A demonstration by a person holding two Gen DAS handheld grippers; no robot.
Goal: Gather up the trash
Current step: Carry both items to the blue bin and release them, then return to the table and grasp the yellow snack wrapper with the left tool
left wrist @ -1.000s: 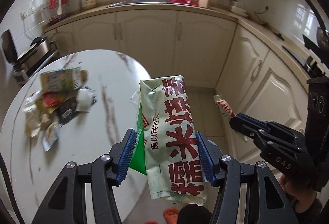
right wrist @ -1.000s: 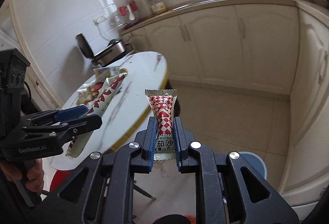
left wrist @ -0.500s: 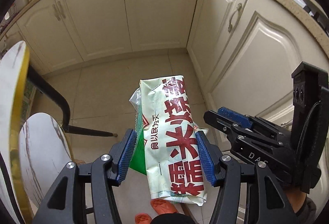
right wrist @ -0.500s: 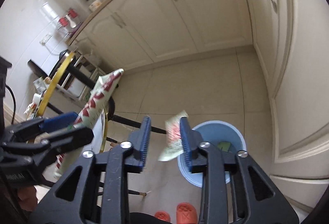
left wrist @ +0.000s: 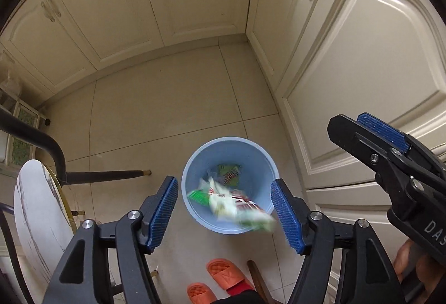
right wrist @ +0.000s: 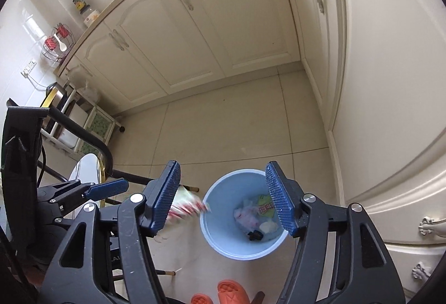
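The red-and-white wrapper (left wrist: 237,206) is a blur in mid-air over the blue bin (left wrist: 192,209), free of the left gripper (left wrist: 224,213), whose jaws have just been opening; it looks light, soft and crinkly, best pinched mid-body; the right gripper (right wrist: 223,196), jaws likewise just opened, holds nothing.

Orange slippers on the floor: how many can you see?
2. Both sit side by side on the tiles just in front of the blue bin: one slipper nearer the bin, the other slipper at the picture's bottom edge, partly cut off.
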